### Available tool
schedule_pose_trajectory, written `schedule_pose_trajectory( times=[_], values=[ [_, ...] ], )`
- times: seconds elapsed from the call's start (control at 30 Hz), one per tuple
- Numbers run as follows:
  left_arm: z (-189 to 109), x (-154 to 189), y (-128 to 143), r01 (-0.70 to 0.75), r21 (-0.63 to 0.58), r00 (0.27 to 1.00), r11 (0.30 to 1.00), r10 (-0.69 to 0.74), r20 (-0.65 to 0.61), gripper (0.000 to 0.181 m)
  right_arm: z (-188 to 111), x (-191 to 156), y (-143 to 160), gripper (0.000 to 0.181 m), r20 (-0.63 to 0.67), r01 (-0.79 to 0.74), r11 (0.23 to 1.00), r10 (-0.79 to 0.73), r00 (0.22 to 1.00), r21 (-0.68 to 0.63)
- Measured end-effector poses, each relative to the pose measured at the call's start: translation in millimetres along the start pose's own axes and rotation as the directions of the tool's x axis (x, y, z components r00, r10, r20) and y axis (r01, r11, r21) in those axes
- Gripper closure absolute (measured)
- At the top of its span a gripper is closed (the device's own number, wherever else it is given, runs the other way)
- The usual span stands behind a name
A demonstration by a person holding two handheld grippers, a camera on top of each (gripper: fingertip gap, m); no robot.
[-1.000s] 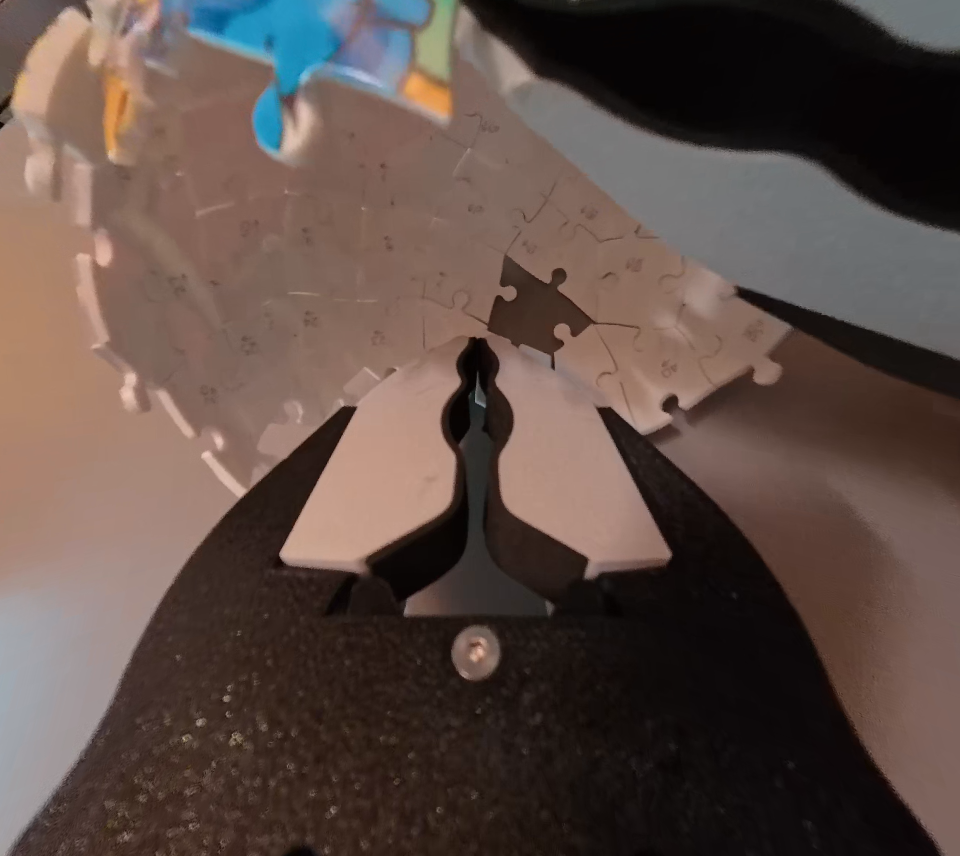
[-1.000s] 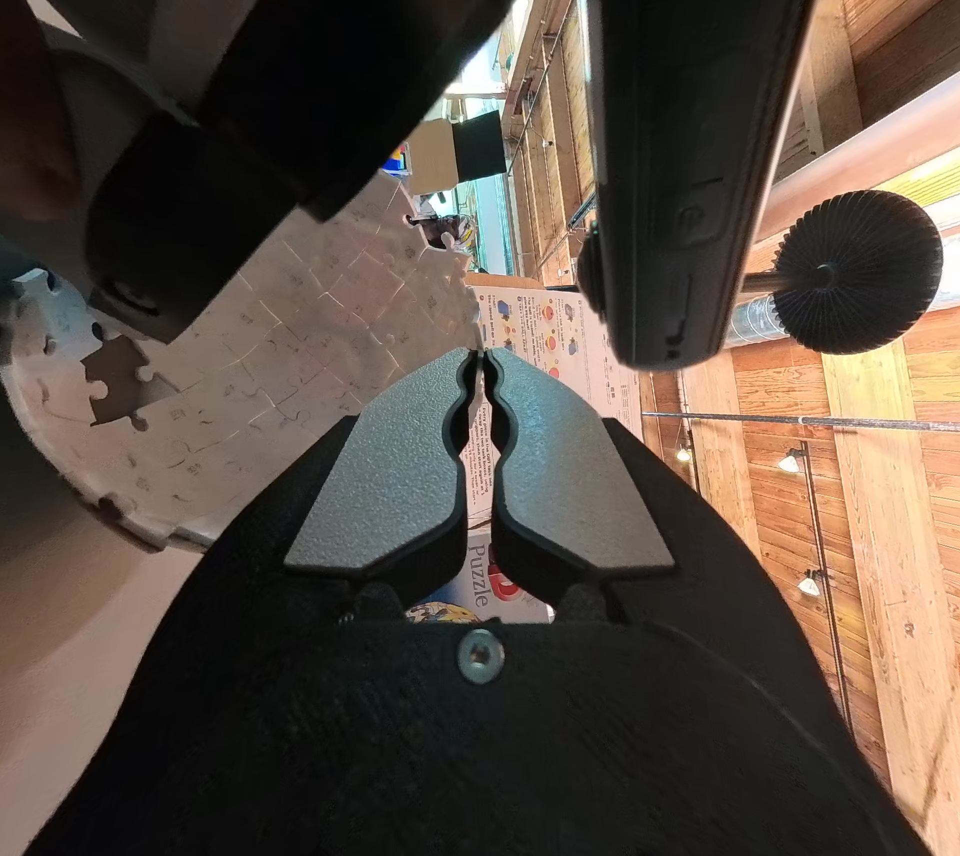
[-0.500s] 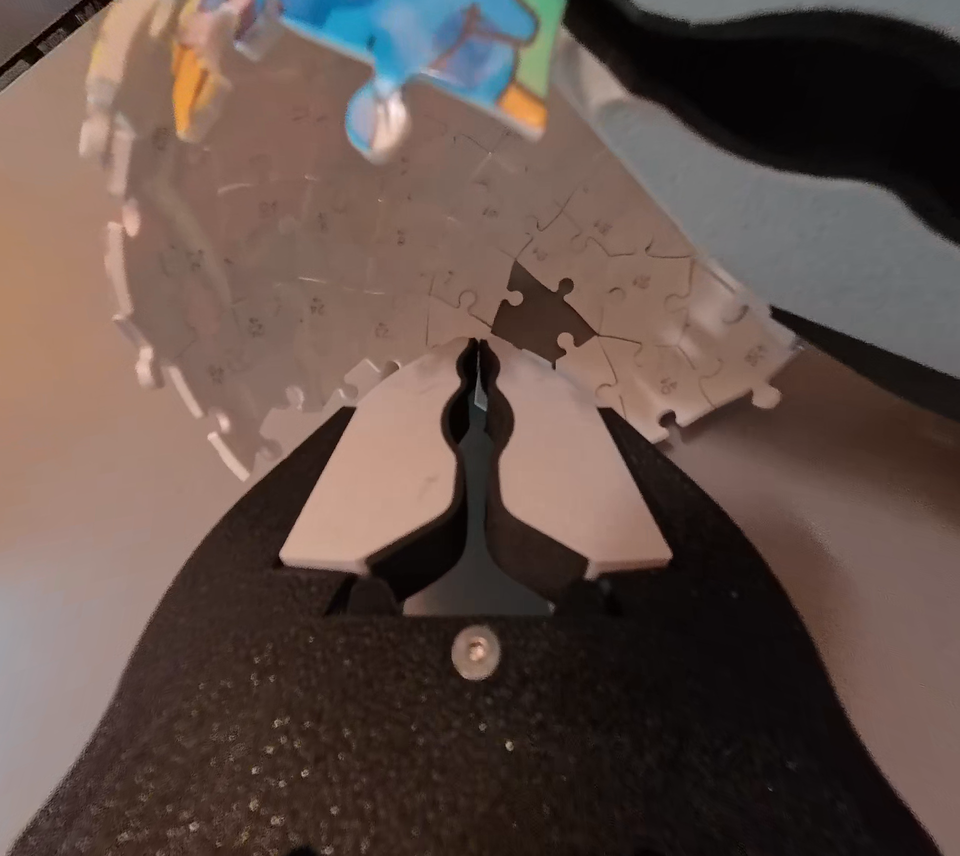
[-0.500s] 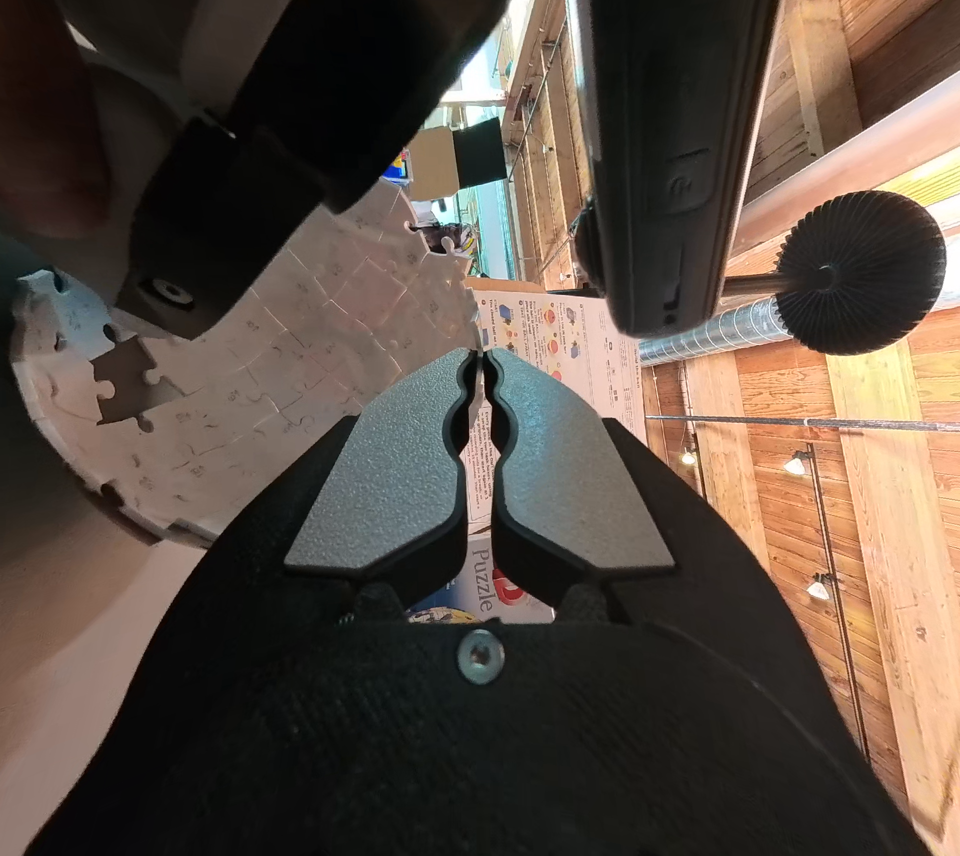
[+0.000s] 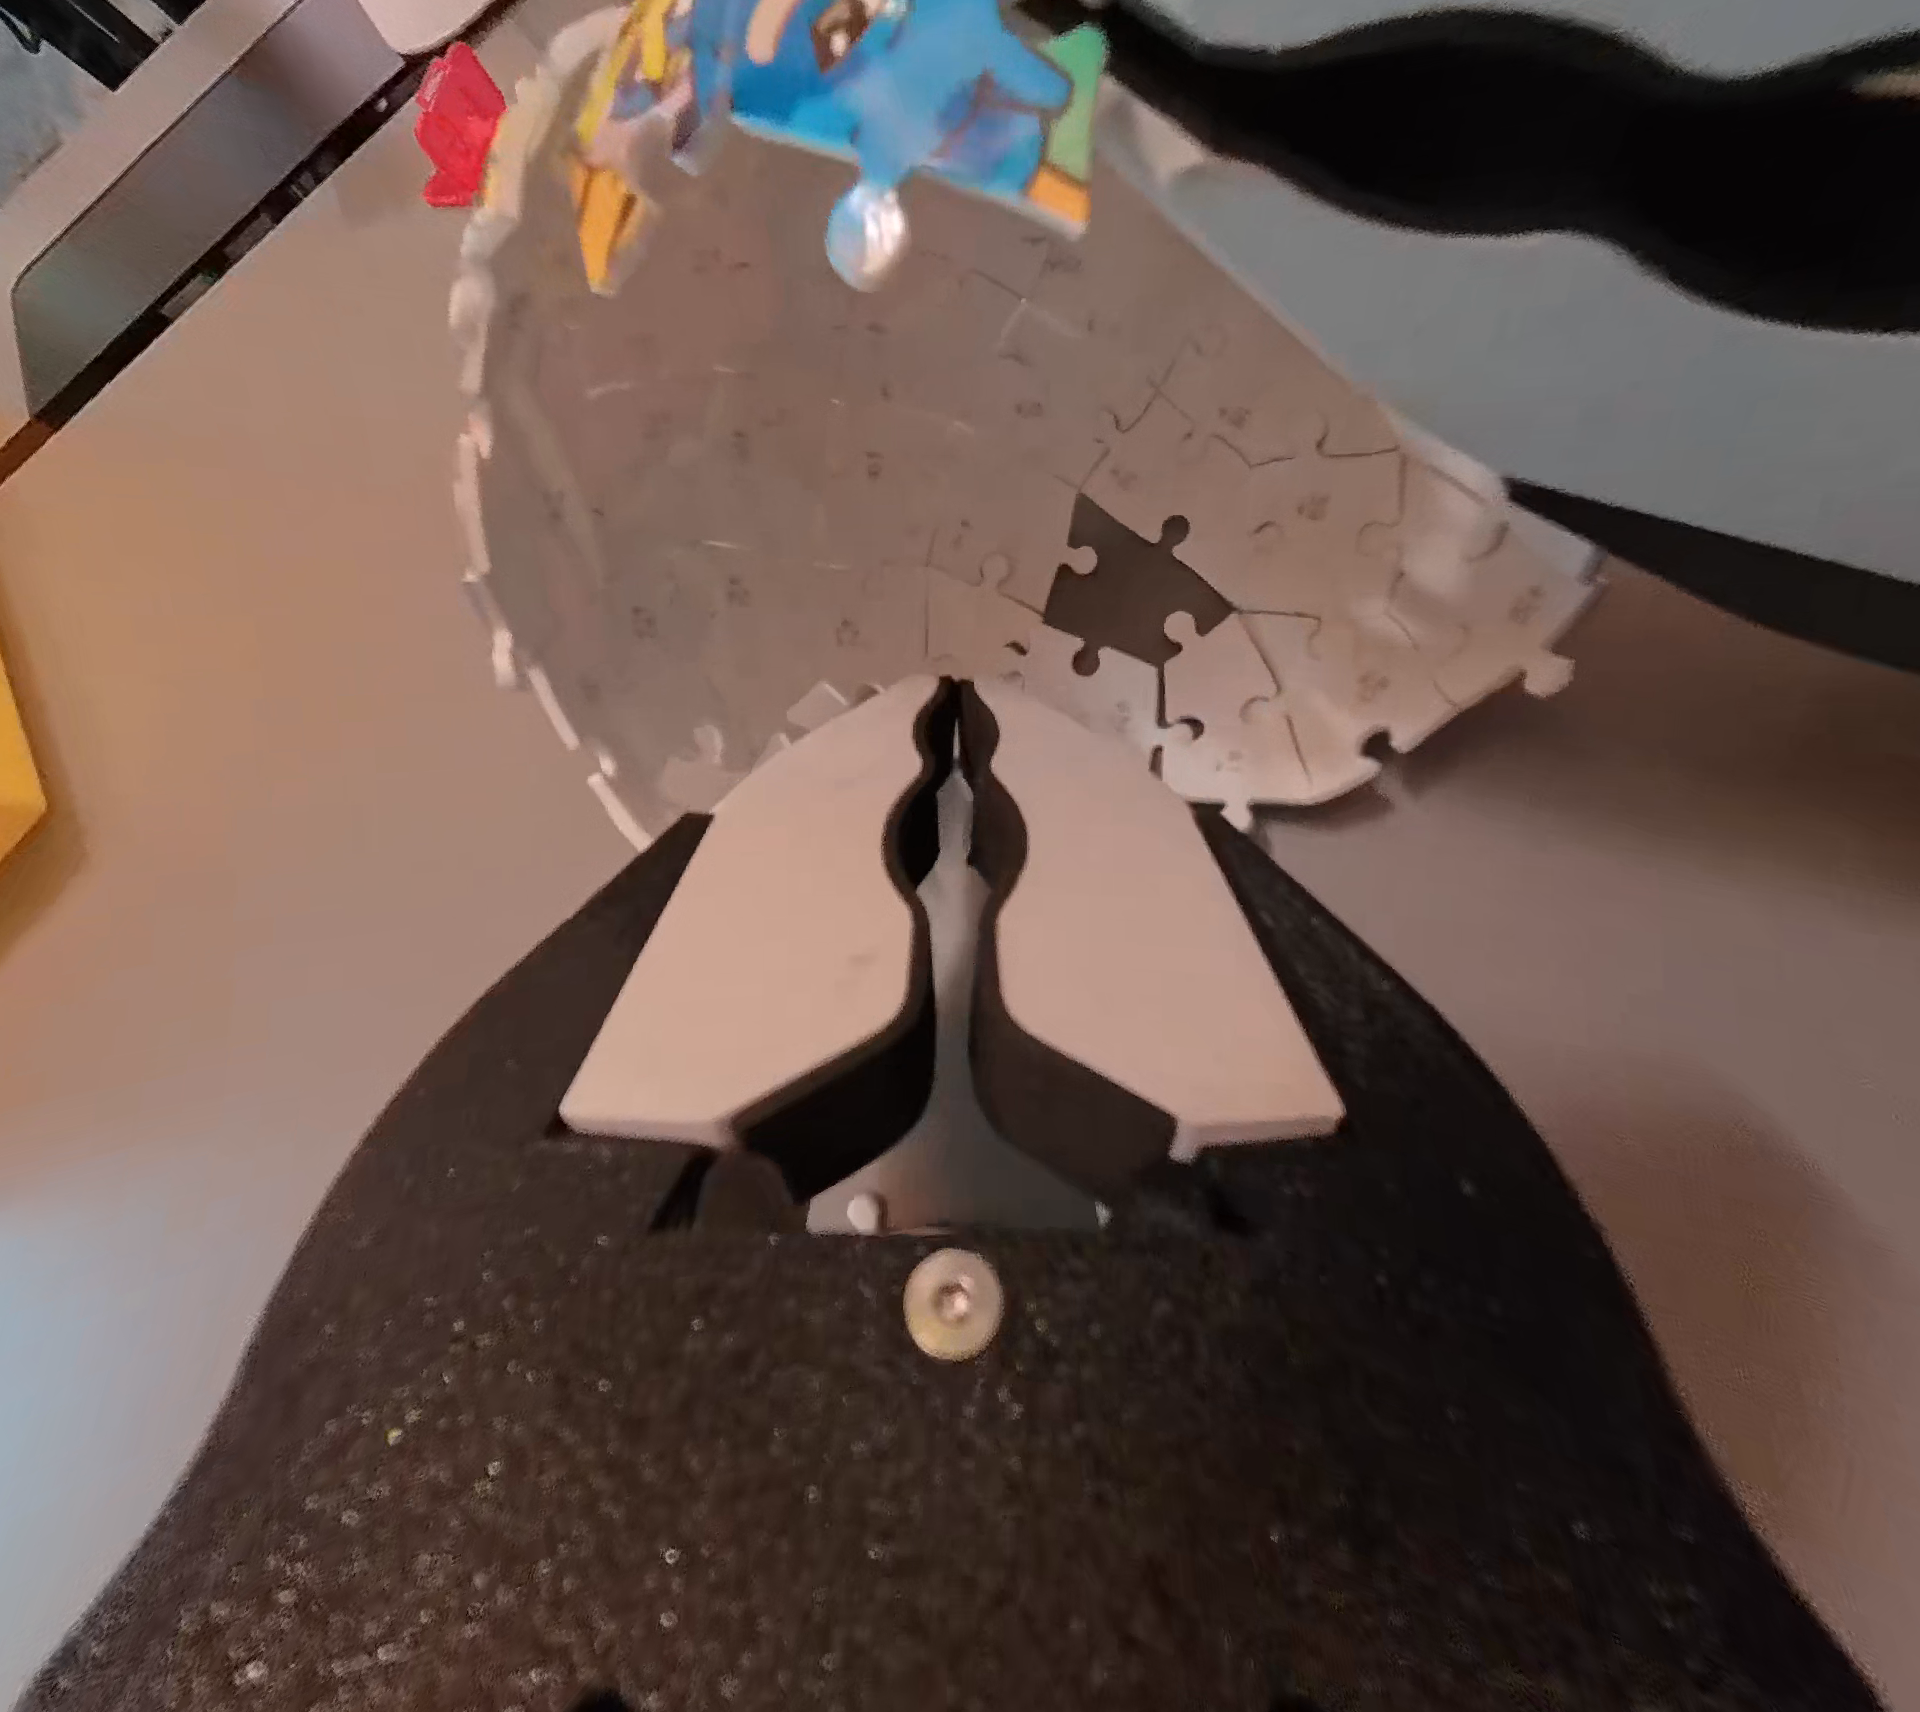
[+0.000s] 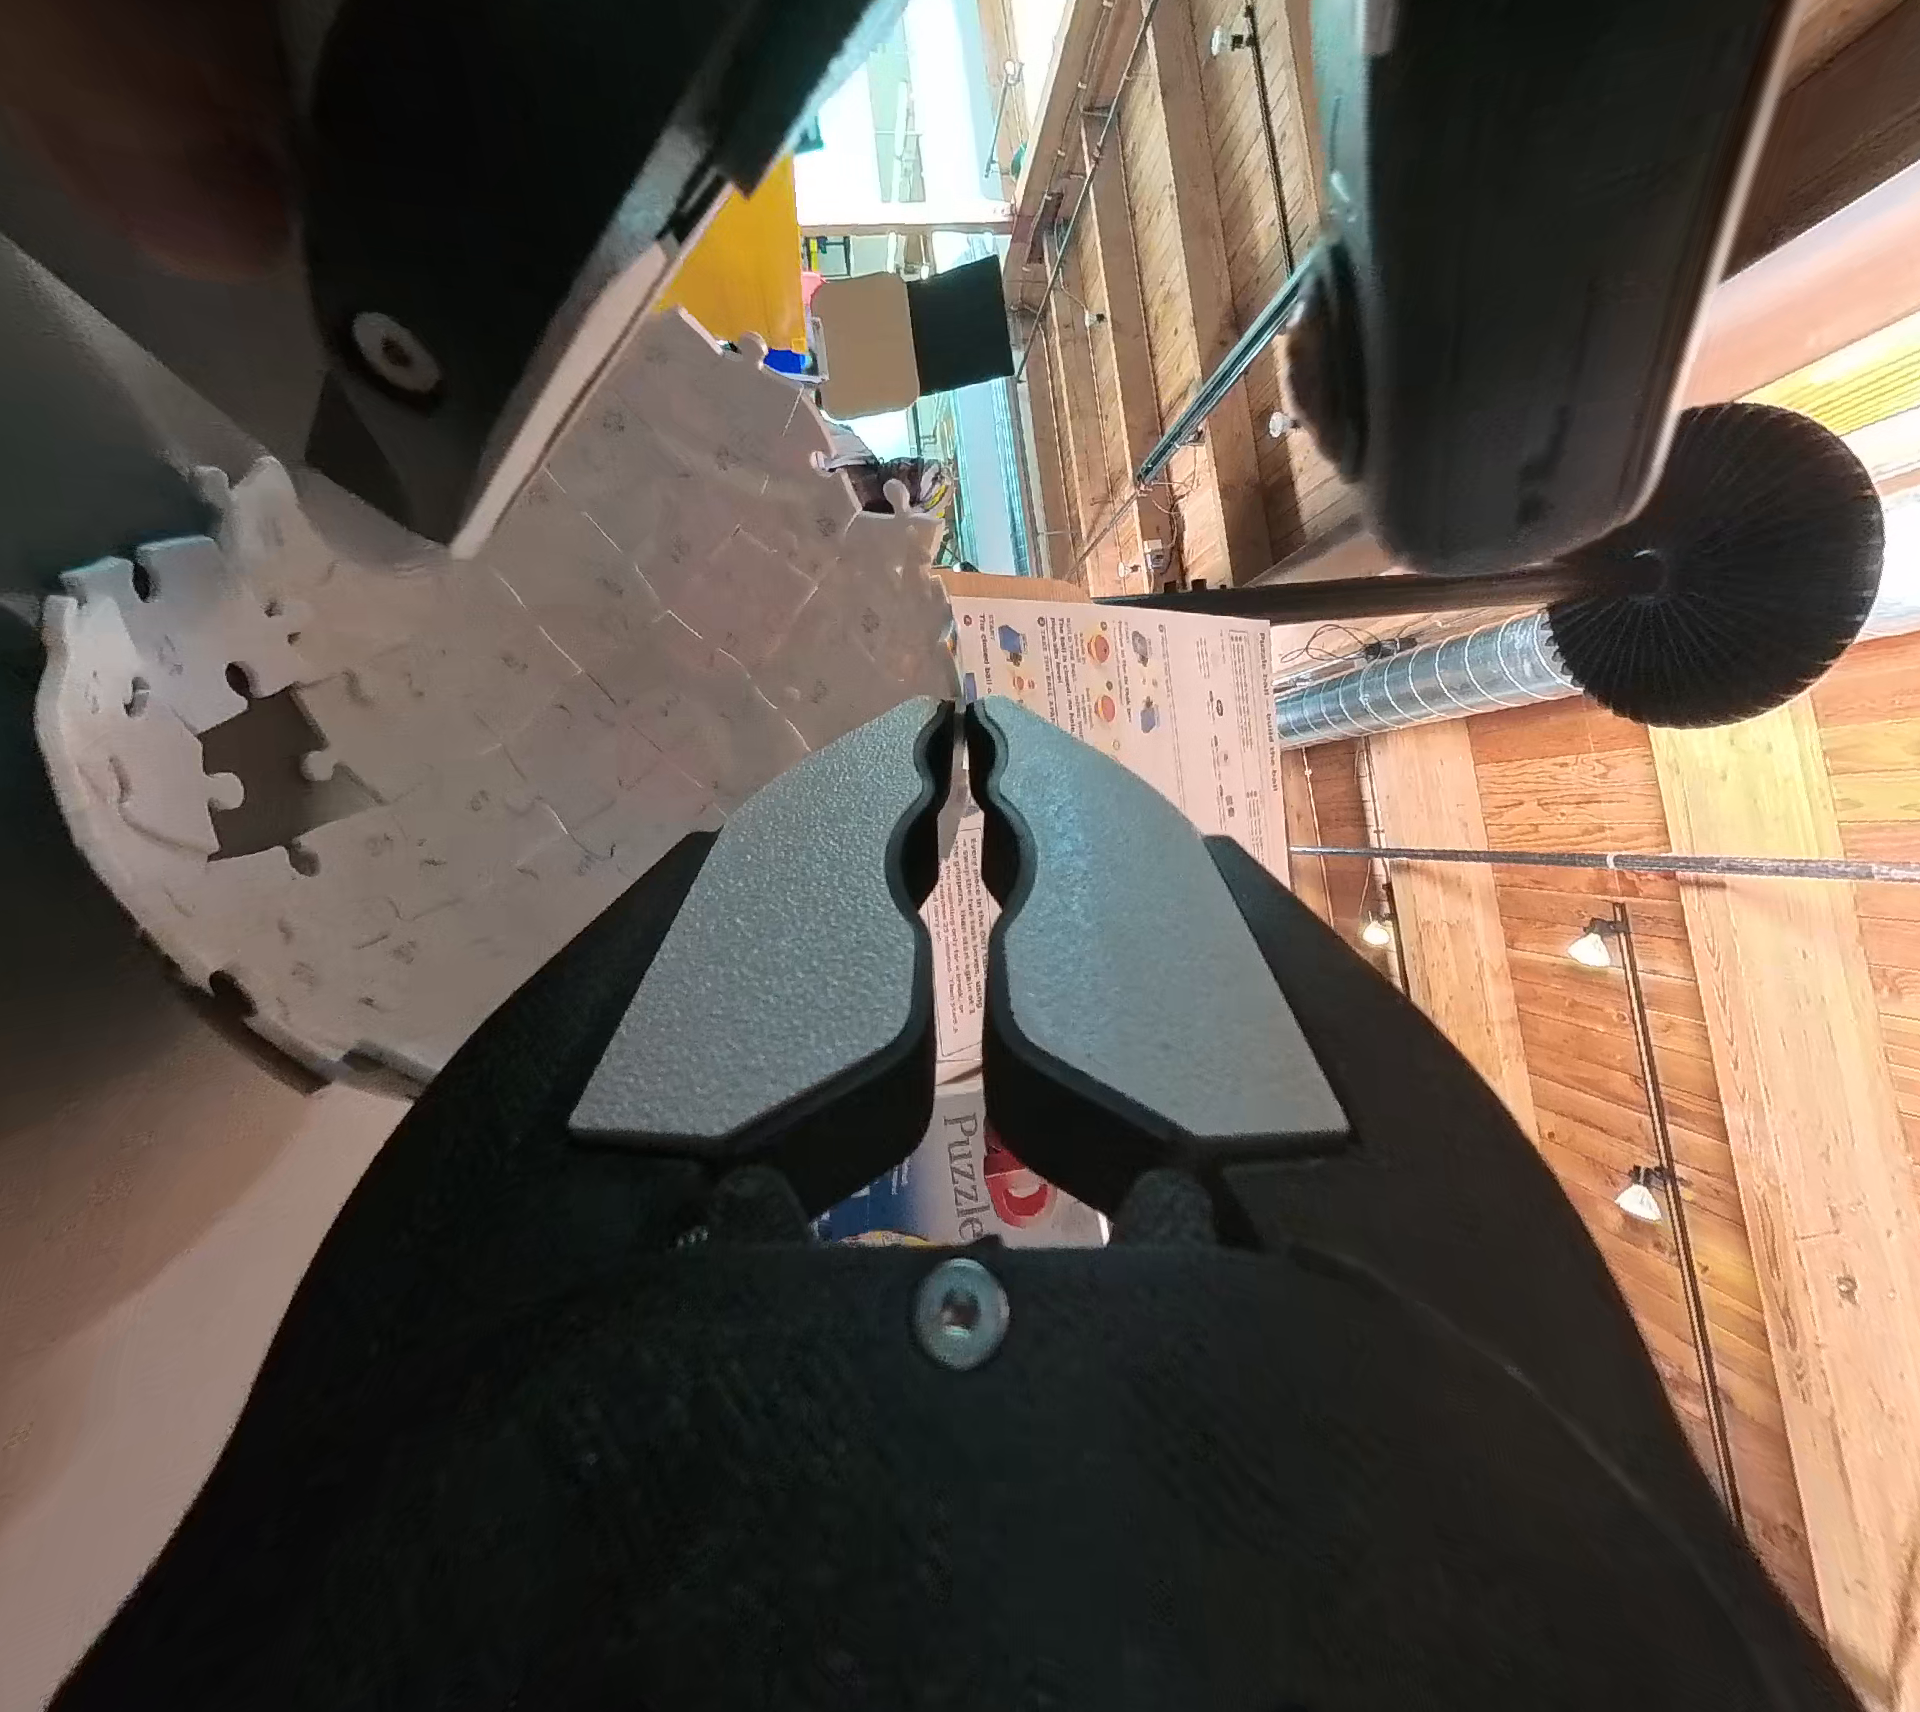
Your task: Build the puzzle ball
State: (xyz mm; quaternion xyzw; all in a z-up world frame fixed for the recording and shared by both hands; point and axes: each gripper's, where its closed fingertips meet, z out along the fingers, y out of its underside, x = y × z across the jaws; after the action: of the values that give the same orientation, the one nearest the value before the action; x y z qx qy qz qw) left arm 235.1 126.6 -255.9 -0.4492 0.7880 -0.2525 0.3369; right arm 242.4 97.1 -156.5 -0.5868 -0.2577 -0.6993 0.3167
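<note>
clamping the lower rim of the half-built puzzle ball (image 5: 810,499), the left gripper (image 5: 956,706) has its pale fingers (image 5: 769,935) pinched together on the shell's edge, with only a thin sliver of piece showing in the slit between them. the shell is a curved bowl of interlocked pieces, seen here from its plain grey inside, and it is held up off the tan bench (image 5: 208,727). one piece-shaped hole (image 5: 1132,592) gapes in the shell at about 1 o'clock from the left gripper's tips. at 12 o'clock, on the far rim, the printed face of the puzzle curls into sight as a blue cartoon section (image 5: 894,62), blurred. a small red thing (image 5: 457,124) lies on the bench at 10 o'clock, too blurred to name.

in the right wrist view the right gripper (image 6: 961,717) is clenched too, its dark fingers (image 6: 790,924) closed on the rim of the same shell (image 6: 582,727), whose grey inside spreads toward 9 o'clock with the same hole (image 6: 270,789) near its far edge. the left gripper (image 6: 488,291) shows as a dark bulk at 11 o'clock, lying against the shell. a printed instruction sheet (image 6: 1122,727) sits just past the right gripper's tips at 1 o'clock, and a black pleated disc (image 6: 1714,571) on a rod hangs at 2 o'clock against wooden planking (image 6: 1558,1039).
</note>
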Motion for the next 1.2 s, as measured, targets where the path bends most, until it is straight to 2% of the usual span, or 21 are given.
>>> schedule_pose_trajectory(
  times=[0.17,0.37,0.5,0.8,0.93,1.2],
  values=[
    [4.5,3.9,12.2,-0.006,-0.049,1.0,0.999,0.005,-0.017,0.181,-0.4,0.1,-1.1,0.179,0.001,-0.003,1.0,0.003,1.0,0.011],
    [7.0,4.4,7.5,-0.008,-0.029,1.0,1.0,0.008,-0.01,0.181,-1.0,0.0,-3.5,0.179,0.004,0.004,1.0,-0.004,1.0,0.028],
    [8.3,4.4,-1.4,-0.026,0.025,1.0,0.999,0.026,-0.018,0.181,-0.6,0.1,-4.3,0.179,0.007,0.005,0.999,-0.005,1.0,0.036],
    [12.8,6.4,-1.8,-0.116,0.012,0.993,0.993,0.116,0.007,0.181,-1.2,0.7,-4.5,0.179,0.01,-0.024,0.999,0.023,1.0,0.048],
    [12.6,14.0,-7.6,-0.107,0.056,0.993,0.993,0.11,-0.05,0.181,-1.5,1.0,-3.9,0.179,0.01,-0.032,0.998,0.032,0.999,0.049],
    [18.4,16.1,-2.3,-0.068,-0.007,0.993,0.998,0.067,-0.1,0.181,-2.5,1.5,-2.9,0.179,0.009,-0.052,0.998,0.052,0.999,0.048]
  ],
)
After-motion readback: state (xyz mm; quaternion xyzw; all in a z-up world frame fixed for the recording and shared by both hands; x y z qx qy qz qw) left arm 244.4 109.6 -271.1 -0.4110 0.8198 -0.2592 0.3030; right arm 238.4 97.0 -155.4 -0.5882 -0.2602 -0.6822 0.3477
